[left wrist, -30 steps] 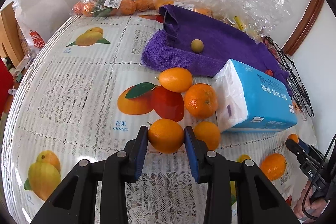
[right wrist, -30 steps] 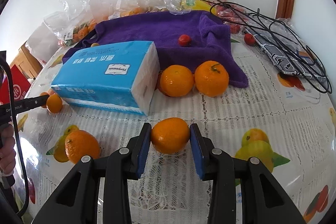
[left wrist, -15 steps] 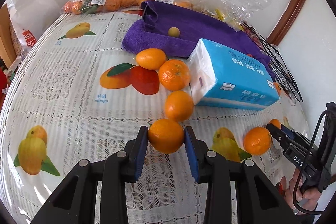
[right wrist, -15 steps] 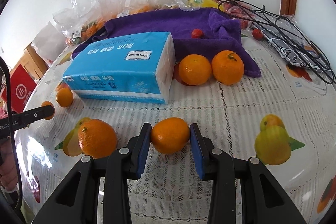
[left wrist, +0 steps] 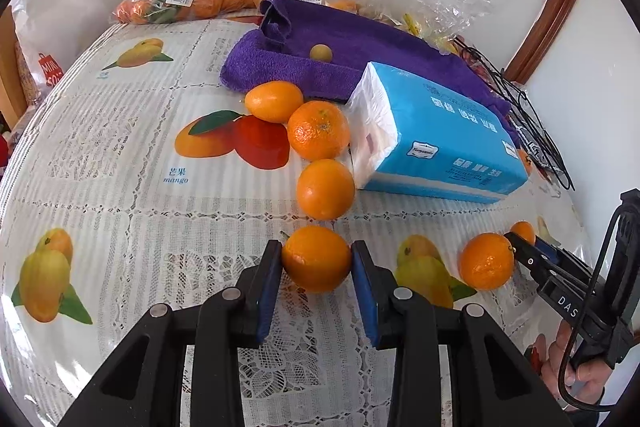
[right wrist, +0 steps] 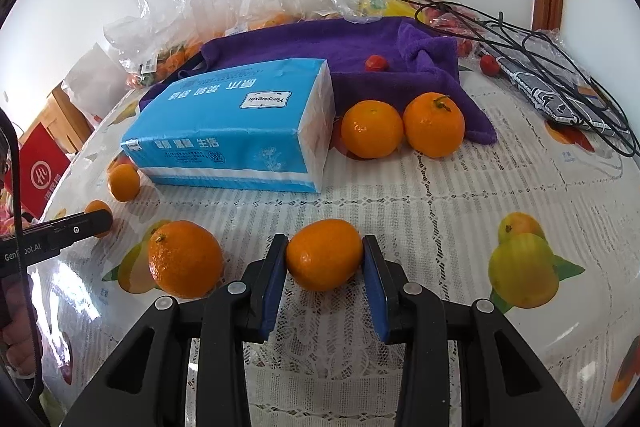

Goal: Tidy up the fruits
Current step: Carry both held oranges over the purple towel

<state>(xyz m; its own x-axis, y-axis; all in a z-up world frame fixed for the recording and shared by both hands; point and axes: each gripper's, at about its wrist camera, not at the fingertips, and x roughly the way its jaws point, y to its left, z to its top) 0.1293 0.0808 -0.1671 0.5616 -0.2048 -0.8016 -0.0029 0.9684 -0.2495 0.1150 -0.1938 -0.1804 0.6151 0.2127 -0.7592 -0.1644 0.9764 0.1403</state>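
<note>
Tongs both pinch fruit — left gripper (left wrist: 316, 259) clamps an orange (left wrist: 316, 258), right gripper (right wrist: 324, 255) a mandarin (right wrist: 324, 254), each low over the tablecloth (left wrist: 120, 211). Sorting looks only begun: oranges lie scattered at twelve o'clock beside the tissue pack (left wrist: 436, 139), another at three o'clock. No bowl or tray shows — the goal is unclear.

The tablecloth (left wrist: 120, 195) on the desk carries "mango" under a printed fruit. The right hand-held gripper (left wrist: 520, 247) bears "DAS" on its side. The other hand-held gripper's arm reads "GenRobot.AI", partly hidden. The blue tissue pack (right wrist: 240, 131) shows a small brand label, unreadable.
</note>
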